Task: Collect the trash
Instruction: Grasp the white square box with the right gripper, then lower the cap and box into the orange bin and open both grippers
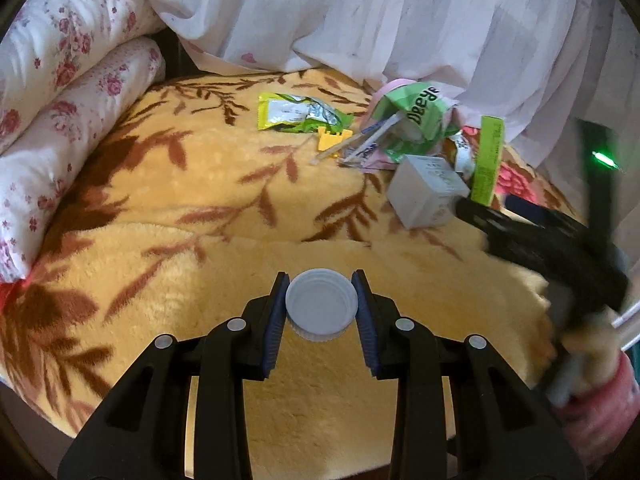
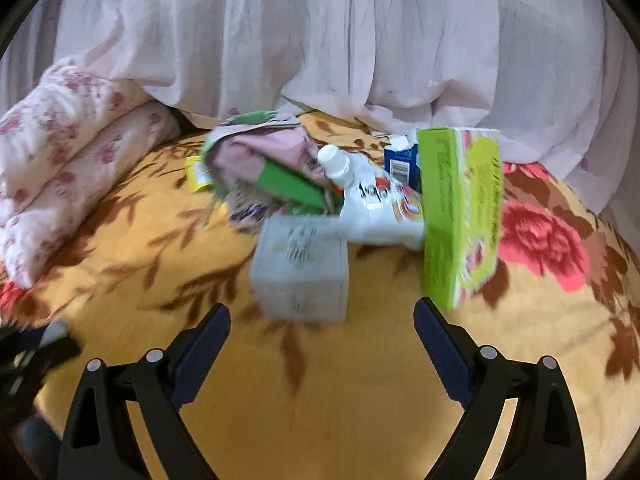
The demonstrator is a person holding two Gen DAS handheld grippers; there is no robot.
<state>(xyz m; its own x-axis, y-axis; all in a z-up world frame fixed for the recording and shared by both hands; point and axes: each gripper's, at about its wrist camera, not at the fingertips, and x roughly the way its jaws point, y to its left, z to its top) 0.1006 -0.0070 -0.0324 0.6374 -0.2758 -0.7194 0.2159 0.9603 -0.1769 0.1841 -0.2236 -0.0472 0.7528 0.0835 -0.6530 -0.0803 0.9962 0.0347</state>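
My left gripper [image 1: 321,280] is shut on a pale grey bottle cap [image 1: 321,307], lifted above the yellow leaf-patterned blanket [image 1: 200,184]. Further back lies a trash pile: a yellow-green wrapper [image 1: 298,114], a small yellow plastic piece [image 1: 330,138], a crumpled green-and-white bag [image 1: 416,114], a grey box [image 1: 426,191] and a green carton [image 1: 488,160]. My right gripper [image 2: 322,312] is open just short of the grey box [image 2: 302,268]. Beside that box stand the green carton [image 2: 460,216], a white bottle [image 2: 372,196] and crumpled pink and green packaging [image 2: 268,160]. The right gripper's black body [image 1: 552,240] shows blurred at the right of the left wrist view.
A rolled floral quilt [image 1: 68,120] lines the left side. A white gauzy curtain [image 1: 380,12] hangs behind the pile. A blue carton [image 2: 402,164] stands behind the bottle. A hand in a pink sleeve [image 1: 596,392] holds the right gripper.
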